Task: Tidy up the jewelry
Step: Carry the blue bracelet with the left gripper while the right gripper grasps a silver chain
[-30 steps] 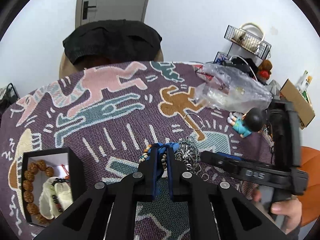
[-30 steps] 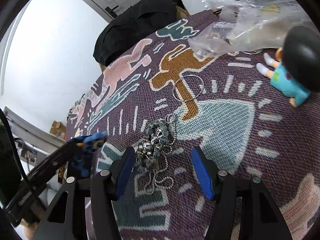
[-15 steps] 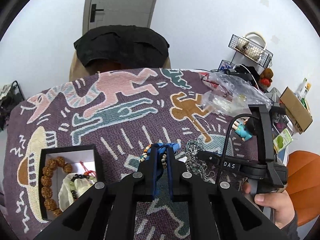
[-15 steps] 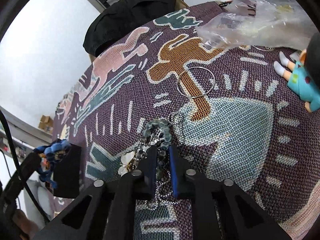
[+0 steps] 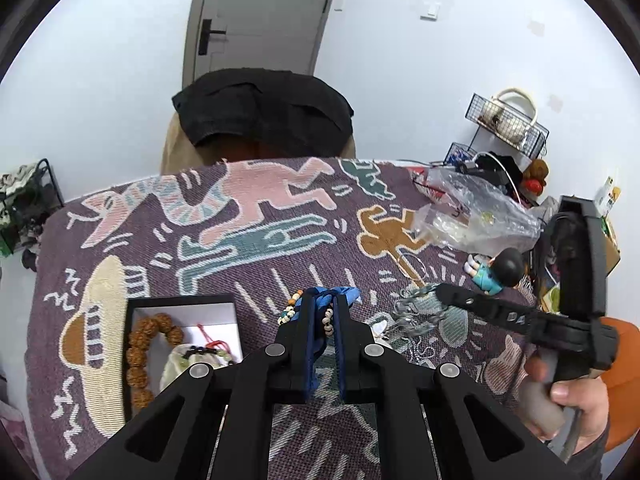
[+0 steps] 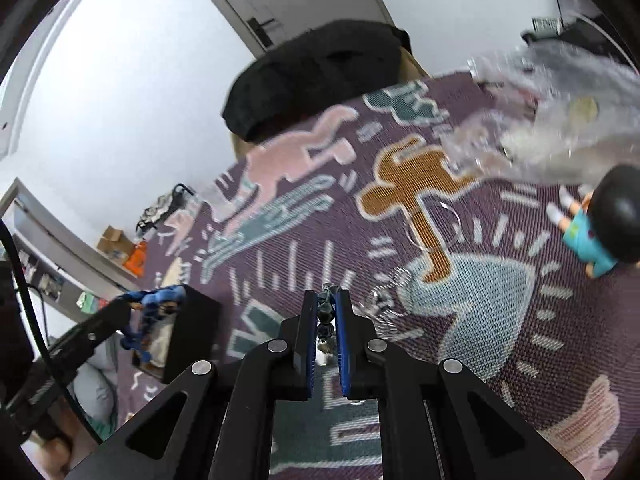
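My left gripper (image 5: 324,300) is shut on a blue fabric-and-bead bracelet (image 5: 338,294), held above the patterned cloth just right of a black box (image 5: 180,306). In that box lie a brown bead bracelet (image 5: 138,346) and a cream pouch (image 5: 188,364). My right gripper (image 6: 326,300) is shut on a dark bead bracelet (image 6: 326,318), lifted off the cloth. In the left wrist view the right gripper (image 5: 442,292) hangs over a tangle of silver chain (image 5: 414,314). The right wrist view also shows the left gripper (image 6: 120,308) with its blue piece (image 6: 160,300) over the box (image 6: 192,328).
A thin silver hoop (image 6: 434,224) and loose chain (image 6: 384,300) lie on the purple cloth (image 5: 248,280). A small doll (image 6: 596,232) and a crumpled plastic bag (image 5: 476,208) sit at the right. A chair with a black garment (image 5: 260,112) stands behind the table.
The right gripper's jaws closed on the dark bead bracelet and lifted it off the cloth. My left gripper rose and shifted toward the black box, still holding the blue piece.
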Demonstrator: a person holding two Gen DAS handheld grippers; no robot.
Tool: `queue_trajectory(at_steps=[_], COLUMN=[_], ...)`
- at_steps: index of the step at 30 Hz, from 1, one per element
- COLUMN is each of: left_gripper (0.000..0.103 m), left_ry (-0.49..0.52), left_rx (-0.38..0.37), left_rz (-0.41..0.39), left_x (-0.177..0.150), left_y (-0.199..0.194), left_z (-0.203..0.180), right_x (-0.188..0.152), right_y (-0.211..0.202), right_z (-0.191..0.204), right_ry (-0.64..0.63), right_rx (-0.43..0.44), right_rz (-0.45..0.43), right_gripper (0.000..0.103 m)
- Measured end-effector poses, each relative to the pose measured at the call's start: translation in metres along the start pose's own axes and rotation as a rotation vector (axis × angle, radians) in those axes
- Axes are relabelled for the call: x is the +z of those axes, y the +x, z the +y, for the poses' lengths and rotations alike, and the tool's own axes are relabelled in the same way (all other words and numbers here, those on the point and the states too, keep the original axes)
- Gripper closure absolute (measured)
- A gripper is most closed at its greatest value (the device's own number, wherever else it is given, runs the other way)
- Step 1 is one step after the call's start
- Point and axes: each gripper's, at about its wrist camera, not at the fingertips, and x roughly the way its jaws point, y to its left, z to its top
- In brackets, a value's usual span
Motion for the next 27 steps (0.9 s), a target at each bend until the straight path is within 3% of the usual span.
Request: queue_trajectory(at_steps=[13, 27], left_gripper=[0.094, 0.093], left_ry=[-0.055, -0.152], left_rx=[0.028, 0.062], left_rz=[-0.054, -0.011], left_x=[0.001, -0.014], left_y=[-0.031, -0.018], left_z=[0.032, 0.076], right_x=[0.012, 0.02], right_y=[-0.051, -0.082], right_z=[0.048, 0.097], right_ry=[-0.098, -0.205], right_rx=[0.098, 0.139], right_rz=[-0.078, -0.118], right_gripper=[0.093, 0.093])
